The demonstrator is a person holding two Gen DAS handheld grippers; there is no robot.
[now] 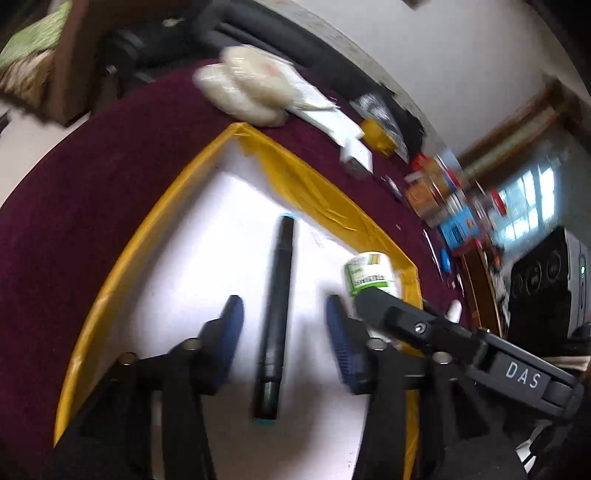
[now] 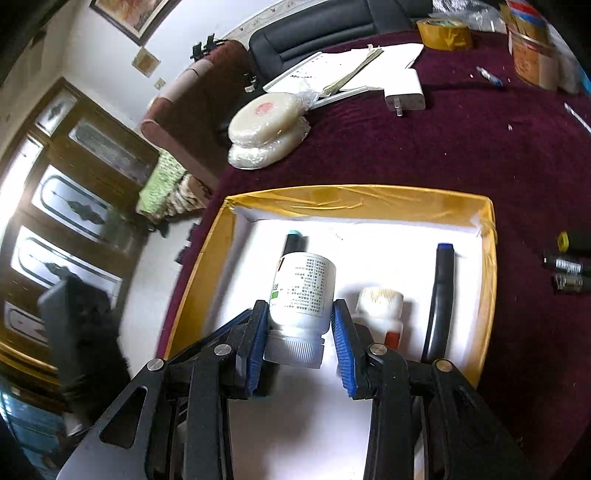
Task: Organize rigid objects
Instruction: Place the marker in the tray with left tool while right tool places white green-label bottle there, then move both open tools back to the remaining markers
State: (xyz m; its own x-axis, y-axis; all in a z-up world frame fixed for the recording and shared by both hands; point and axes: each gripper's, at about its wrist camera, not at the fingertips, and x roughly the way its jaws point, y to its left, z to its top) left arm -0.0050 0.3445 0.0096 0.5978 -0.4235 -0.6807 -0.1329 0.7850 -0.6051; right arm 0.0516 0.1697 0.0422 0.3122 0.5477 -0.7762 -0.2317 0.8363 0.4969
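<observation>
The tray (image 2: pixel 487 258) is the biggest thing here: a shallow white box with a rim of yellow-brown tape, lying on a dark red tablecloth (image 2: pixel 461 147). Inside the tray, toward its left side, lies a black marker (image 1: pixel 275 314) with a teal end. Near the right wall of the tray lies a second black marker with a blue cap (image 2: pixel 441 295). Between the two markers, a small white bottle with a ribbed cap (image 2: pixel 380 314) is in the tray.

A white pill bottle with a printed label (image 2: pixel 303 291) is above the tray floor, its ribbed cap turned toward the camera; it hides part of the teal marker.

Beyond the tray's far rim, on the cloth, are two round wrapped white cakes (image 2: pixel 266 129), some white papers (image 2: pixel 351 62), a white charger plug (image 2: pixel 404 88) and a roll of brown tape (image 2: pixel 445 33). To the right of the tray lie some small dark batteries (image 2: pixel 569 266).

The right gripper (image 2: pixel 300 332) points downward over the tray, and its blue pads (image 2: pixel 258 332) press on both sides of the pill bottle. The left gripper (image 1: pixel 284 332) also points down into the tray; its jaws are partly apart, and the teal marker lies between them without touching the pads (image 1: pixel 231 325).
</observation>
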